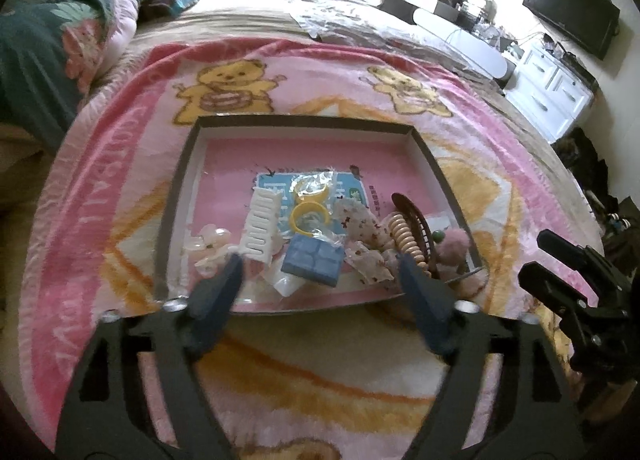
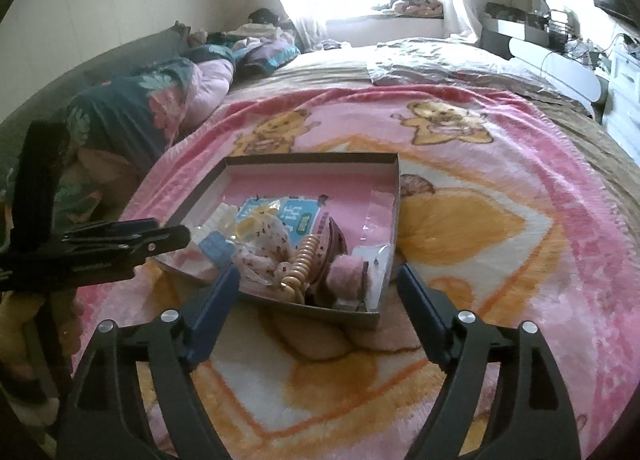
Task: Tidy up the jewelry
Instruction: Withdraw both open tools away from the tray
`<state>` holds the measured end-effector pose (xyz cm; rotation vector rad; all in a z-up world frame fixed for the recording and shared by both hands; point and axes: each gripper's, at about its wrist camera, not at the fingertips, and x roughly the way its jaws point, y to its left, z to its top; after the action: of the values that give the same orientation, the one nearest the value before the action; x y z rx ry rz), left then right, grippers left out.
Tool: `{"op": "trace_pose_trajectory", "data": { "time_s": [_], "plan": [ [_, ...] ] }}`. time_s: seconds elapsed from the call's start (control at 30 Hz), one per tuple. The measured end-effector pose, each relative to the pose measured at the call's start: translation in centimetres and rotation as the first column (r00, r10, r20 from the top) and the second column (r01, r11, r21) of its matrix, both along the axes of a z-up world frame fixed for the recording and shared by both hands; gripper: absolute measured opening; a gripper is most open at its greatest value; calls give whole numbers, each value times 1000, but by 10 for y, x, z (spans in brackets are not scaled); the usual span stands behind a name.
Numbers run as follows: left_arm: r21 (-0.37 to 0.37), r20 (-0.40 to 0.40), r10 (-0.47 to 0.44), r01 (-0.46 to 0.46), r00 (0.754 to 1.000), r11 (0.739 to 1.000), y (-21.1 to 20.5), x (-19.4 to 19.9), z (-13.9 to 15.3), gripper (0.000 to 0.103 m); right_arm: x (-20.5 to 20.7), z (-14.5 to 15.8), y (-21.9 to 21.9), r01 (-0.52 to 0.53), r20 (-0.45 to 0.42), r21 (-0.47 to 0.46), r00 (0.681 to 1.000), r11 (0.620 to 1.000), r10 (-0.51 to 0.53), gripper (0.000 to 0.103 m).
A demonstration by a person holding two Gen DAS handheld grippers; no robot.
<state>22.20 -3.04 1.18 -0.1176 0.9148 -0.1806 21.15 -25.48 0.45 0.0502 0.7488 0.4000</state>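
On the bed, a pink blanket [image 1: 120, 164] printed with yellow bears carries a shallow dark-rimmed box [image 1: 178, 184], and all the jewelry lies inside it, crowded toward the near edge.

From the left wrist view, the left gripper [image 1: 320, 264] hangs over the near rim of the box with its jaws wide apart and nothing between them. Just beyond the gap, at 12 o'clock, sits a blue block [image 1: 312, 262]. A white comb clip [image 1: 262, 222] lies at 11 o'clock beside the left fingertip, with a pale flower clip [image 1: 210, 246] at 10 o'clock from it. Two yellow rings [image 1: 310, 206] in clear wrap lie farther in at 12 o'clock. A floral fabric piece [image 1: 362, 234] and a beige beaded clip [image 1: 404, 238] lie at 1 o'clock, the beaded clip close to the right fingertip, with a pink pompom [image 1: 454, 248] just beyond it at 2 o'clock.

From the right wrist view, the right gripper [image 2: 318, 272] is also spread open and empty, held just short of the near corner of the box [image 2: 312, 158]. The beaded clip [image 2: 302, 264] and pompom [image 2: 346, 274] lie between the fingertips at 12 o'clock, inside the box wall. The left gripper's black frame shows at 9 o'clock.
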Motion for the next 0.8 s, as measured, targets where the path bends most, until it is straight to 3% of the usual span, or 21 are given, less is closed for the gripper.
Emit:
{"op": "trace_pose_trajectory", "data": {
  "time_s": [0.1, 0.13, 0.33, 0.8],
  "plan": [
    [11, 20, 20, -20, 1000, 1000, 2, -9, 10, 94, -8, 7, -2, 10, 16, 3, 1000, 1000, -10, 88],
    [20, 30, 25, -26, 999, 999, 3, -13, 14, 94, -10, 10, -4, 16, 23, 5, 1000, 1000, -16, 92],
    [42, 51, 36, -38, 998, 998, 6, -26, 26, 94, -22, 22, -8, 32, 47, 13, 998, 999, -32, 96],
    [37, 86, 53, -56, 995, 998, 12, -53, 41, 94, -44, 36, -7, 30, 73, 11, 997, 999, -31, 96]
  ]
}}
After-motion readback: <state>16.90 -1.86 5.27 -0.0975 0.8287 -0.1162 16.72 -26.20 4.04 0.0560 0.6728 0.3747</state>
